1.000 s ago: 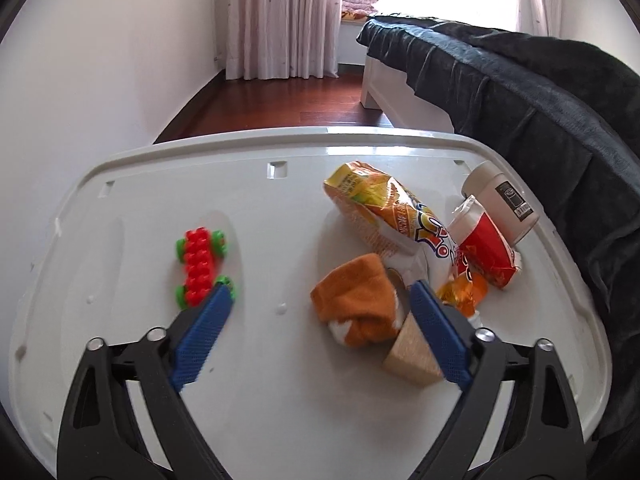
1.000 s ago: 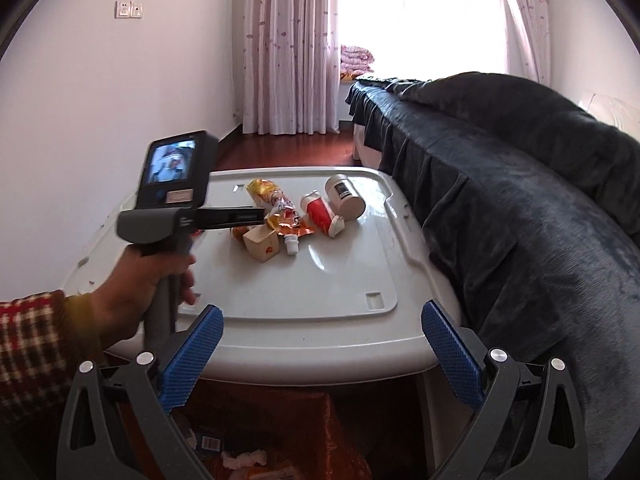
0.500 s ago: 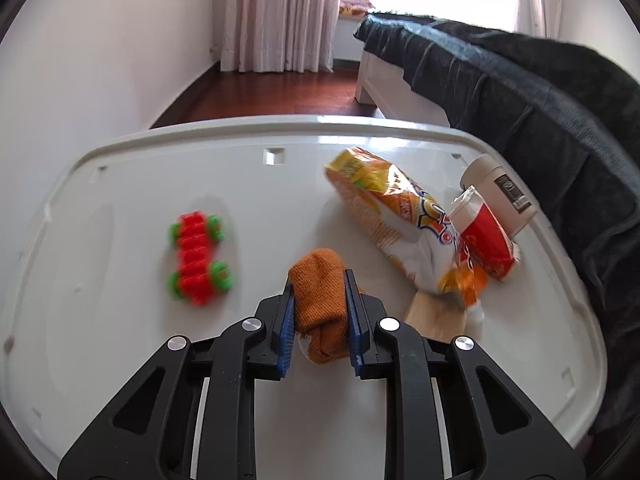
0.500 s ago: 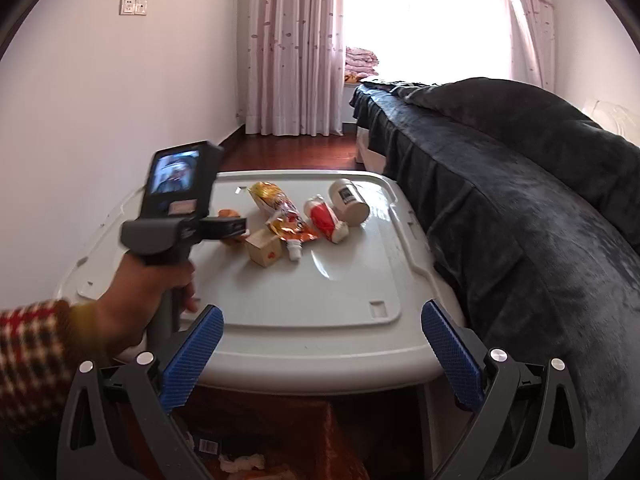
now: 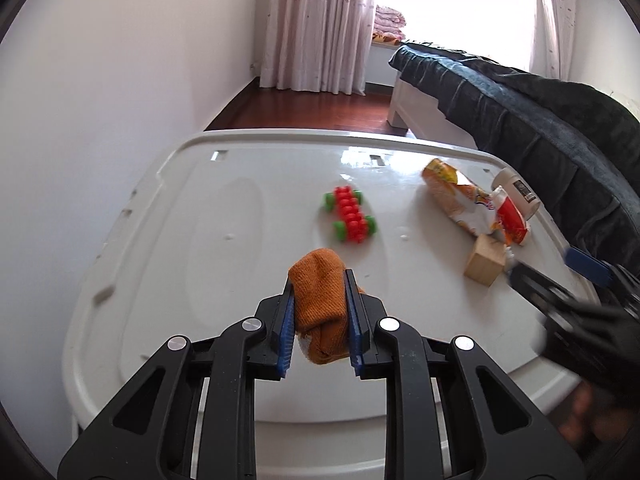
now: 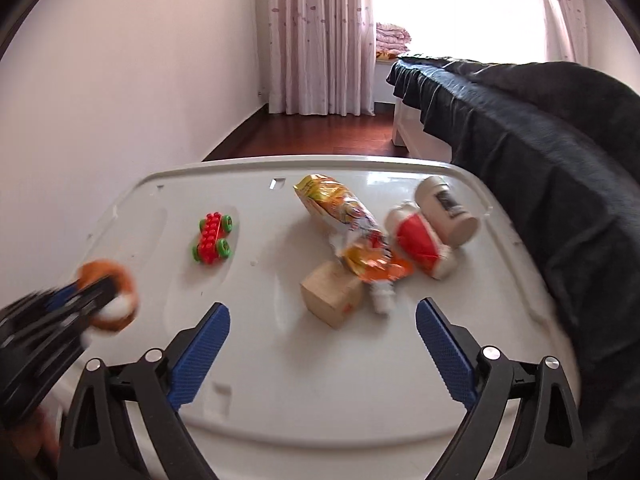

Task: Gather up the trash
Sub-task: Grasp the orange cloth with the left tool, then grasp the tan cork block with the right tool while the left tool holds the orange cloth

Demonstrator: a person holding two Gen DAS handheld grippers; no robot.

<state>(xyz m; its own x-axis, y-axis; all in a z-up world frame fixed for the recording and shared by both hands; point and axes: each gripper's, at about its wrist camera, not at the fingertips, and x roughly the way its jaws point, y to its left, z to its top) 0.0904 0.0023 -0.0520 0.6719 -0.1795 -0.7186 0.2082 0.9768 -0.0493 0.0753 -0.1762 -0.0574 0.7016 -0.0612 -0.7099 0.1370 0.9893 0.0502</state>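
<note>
My left gripper (image 5: 318, 292) is shut on an orange sock (image 5: 320, 300) and holds it above the white bin lid (image 5: 200, 240); it shows blurred at the left of the right wrist view (image 6: 106, 294). My right gripper (image 6: 322, 320) is open and empty, just in front of a tan wooden block (image 6: 332, 298). Behind the block lie a yellow-orange snack bag (image 6: 344, 212), a red-and-white wrapper (image 6: 420, 246) and a white cup on its side (image 6: 446, 210). The right gripper shows at the right of the left wrist view (image 5: 552, 276).
A red and green toy car (image 6: 212, 238) sits on the lid's left half. A bed with a dark blanket (image 6: 540, 140) runs along the right side of the lid. A white wall (image 6: 120, 100) stands to the left.
My left gripper closed on the orange sock, lifted it and pulled back to the left. My right gripper moved forward over the lid toward the block and wrappers.
</note>
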